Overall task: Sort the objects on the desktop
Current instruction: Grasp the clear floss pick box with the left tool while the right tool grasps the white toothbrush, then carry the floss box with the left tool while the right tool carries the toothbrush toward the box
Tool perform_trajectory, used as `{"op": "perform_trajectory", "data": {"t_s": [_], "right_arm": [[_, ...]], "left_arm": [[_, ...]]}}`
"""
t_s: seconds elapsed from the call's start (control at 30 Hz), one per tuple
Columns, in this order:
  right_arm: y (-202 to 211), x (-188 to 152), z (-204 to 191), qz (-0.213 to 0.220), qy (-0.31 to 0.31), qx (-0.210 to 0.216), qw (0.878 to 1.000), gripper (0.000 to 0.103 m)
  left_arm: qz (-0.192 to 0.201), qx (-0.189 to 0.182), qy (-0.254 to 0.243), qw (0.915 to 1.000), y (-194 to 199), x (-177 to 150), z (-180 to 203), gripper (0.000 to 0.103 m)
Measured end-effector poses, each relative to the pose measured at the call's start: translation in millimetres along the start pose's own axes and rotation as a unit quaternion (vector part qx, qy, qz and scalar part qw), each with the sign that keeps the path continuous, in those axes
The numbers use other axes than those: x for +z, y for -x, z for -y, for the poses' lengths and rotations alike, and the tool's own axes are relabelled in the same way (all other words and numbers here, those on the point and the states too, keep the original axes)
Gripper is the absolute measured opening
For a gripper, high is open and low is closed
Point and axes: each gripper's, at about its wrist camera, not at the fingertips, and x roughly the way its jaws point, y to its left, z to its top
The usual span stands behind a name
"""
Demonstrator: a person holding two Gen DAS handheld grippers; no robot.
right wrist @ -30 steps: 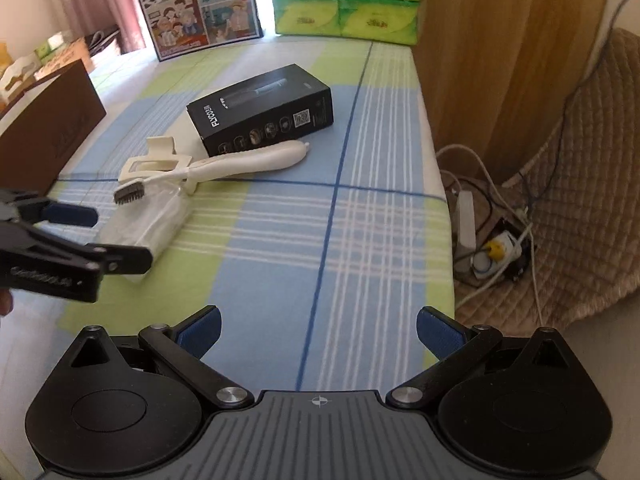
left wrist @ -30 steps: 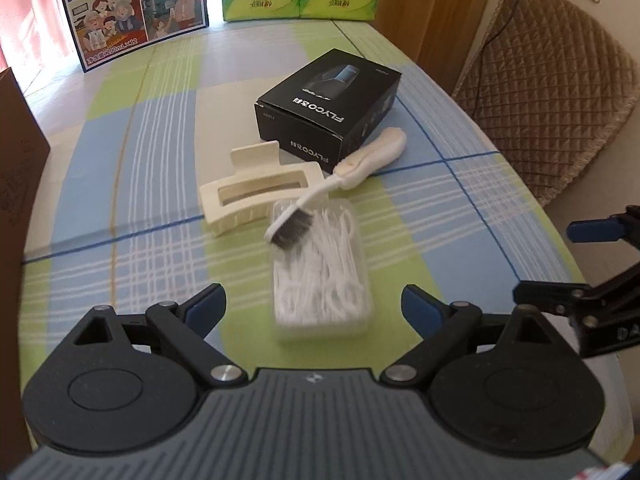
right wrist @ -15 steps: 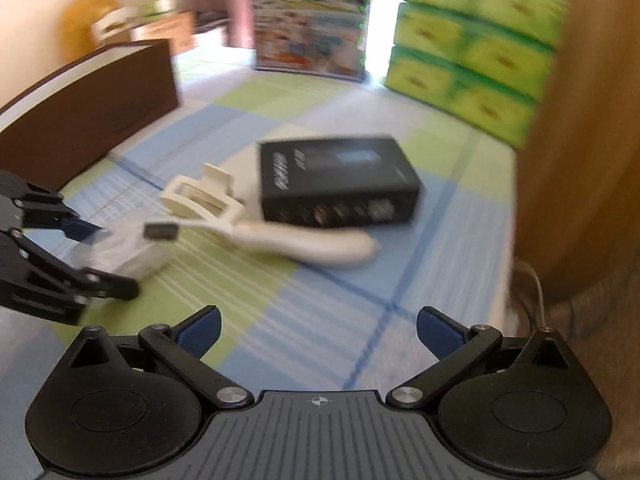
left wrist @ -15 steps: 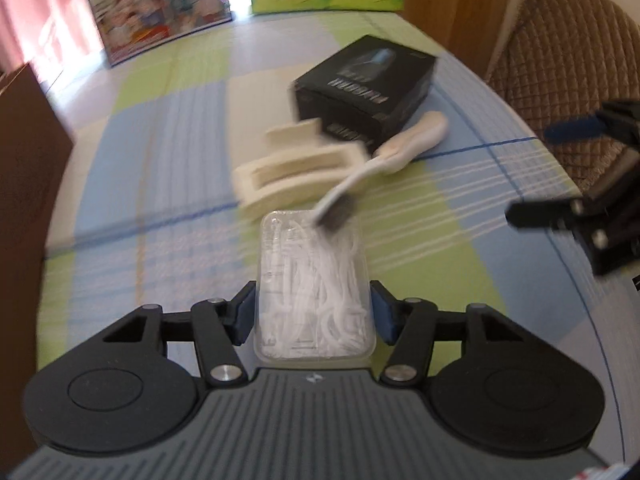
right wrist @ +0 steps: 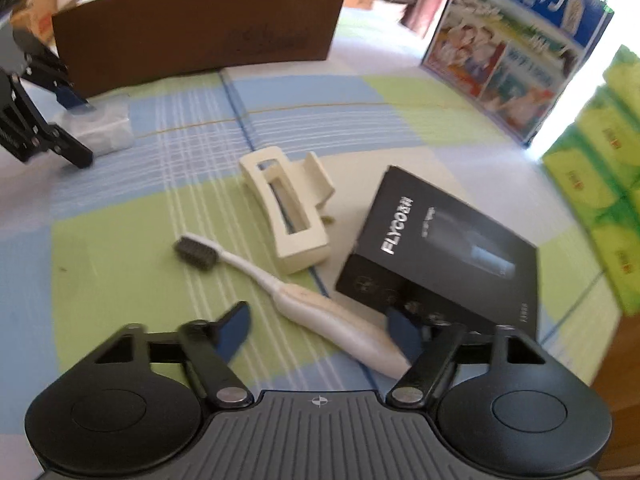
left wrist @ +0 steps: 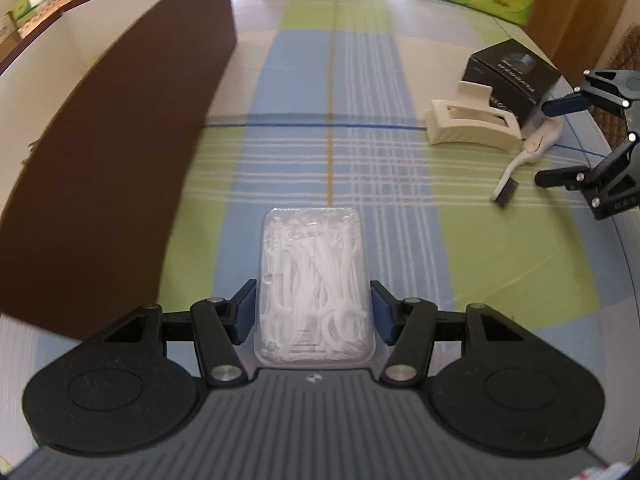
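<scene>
Moved toward brown box [left wrist: 108, 152]: floss case [left wrist: 314, 284], pinched in left gripper [left wrist: 313, 312]. Right gripper [right wrist: 320, 330] spread, straddling toothbrush [right wrist: 304, 300] handle.

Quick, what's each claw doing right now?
Left gripper: shut on the floss box.
Right gripper: open, holding nothing, around the toothbrush handle.

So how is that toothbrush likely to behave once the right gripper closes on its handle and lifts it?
The toothbrush looks light, so lifting should be easy. Its smooth, rounded, tapering handle may slip or twist between the pads of the open right gripper. Gripped near the handle's end, the thin neck and bristle head would probably droop a little rather than flop; it looks like stiff plastic.
</scene>
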Motion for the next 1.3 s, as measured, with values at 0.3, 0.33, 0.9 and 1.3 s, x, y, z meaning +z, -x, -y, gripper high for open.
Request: {"op": "perform_trajectory", "data": {"t_s": [0.3, 0.33, 0.9, 1.3], "right_arm": [[8, -5, -12, -0.04, -0.124, 0.042, 0.991, 0.027], [10, -6, -20, -0.043, -0.131, 0.04, 0.99, 0.027], [20, -10, -93, -0.002, -0.241, -0.065, 0.968, 0.02], [32, -14, -125, -0.005, -0.251, -0.061, 0.966, 0.017]], "left_arm": [[-0.008, -0.002, 0.001, 1.0, 6, -10, -3, 0.054], [-0.009, -0.003, -0.001, 1.0, 7, -11, -2, 0.054], [0.002, -0.01, -0.014, 0.9999, 7, -19, 14, 0.057], [0.009, -0.02, -0.025, 0.9994, 23, -44, 29, 0.053]]}}
